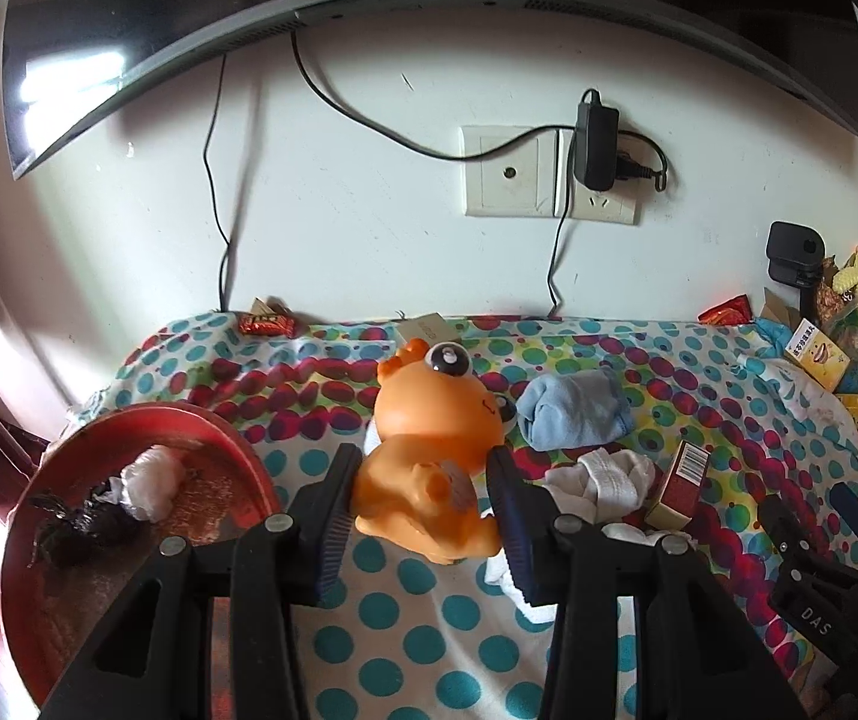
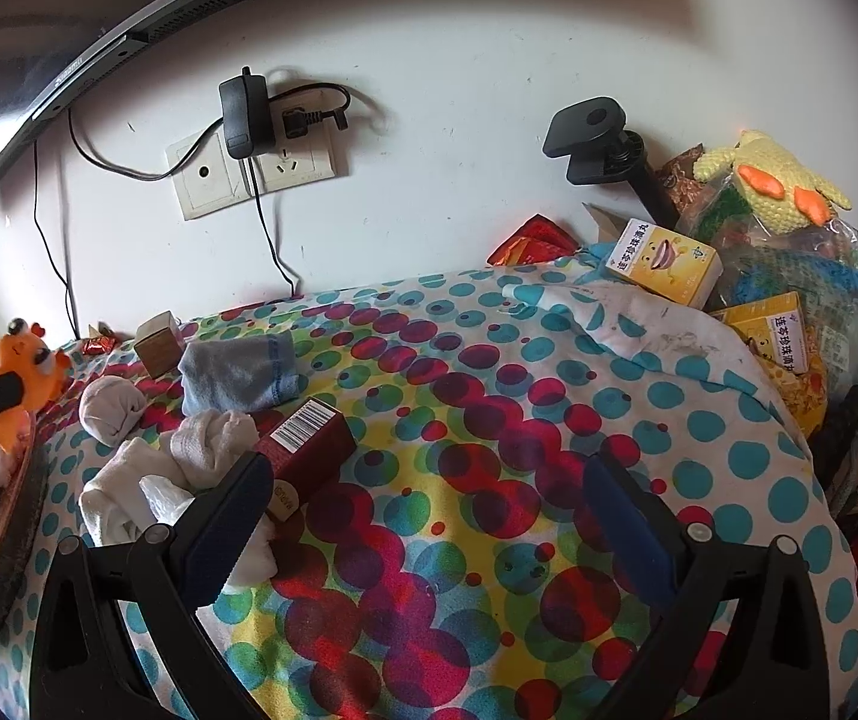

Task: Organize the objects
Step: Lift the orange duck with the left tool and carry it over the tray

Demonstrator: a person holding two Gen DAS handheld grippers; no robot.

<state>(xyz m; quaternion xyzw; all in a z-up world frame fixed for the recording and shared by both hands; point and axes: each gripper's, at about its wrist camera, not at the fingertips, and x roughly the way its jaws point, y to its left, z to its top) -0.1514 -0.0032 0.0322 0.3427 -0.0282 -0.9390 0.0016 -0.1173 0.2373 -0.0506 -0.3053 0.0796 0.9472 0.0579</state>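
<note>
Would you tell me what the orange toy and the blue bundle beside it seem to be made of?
The orange toy looks like smooth, slightly glossy rubber or soft vinyl: even colour, soft highlights, moulded shape. The blue bundle looks like matte knitted fabric, probably a rolled sock, with soft folds.

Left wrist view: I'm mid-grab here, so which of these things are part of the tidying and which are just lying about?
In play:
left gripper, jaws either side of the orange toy
red tray
blue sock
white socks
red carton
right gripper, open over the cloth

Lying about:
monitor
wall socket with adapter
yellow boxes
knitted duck
</note>
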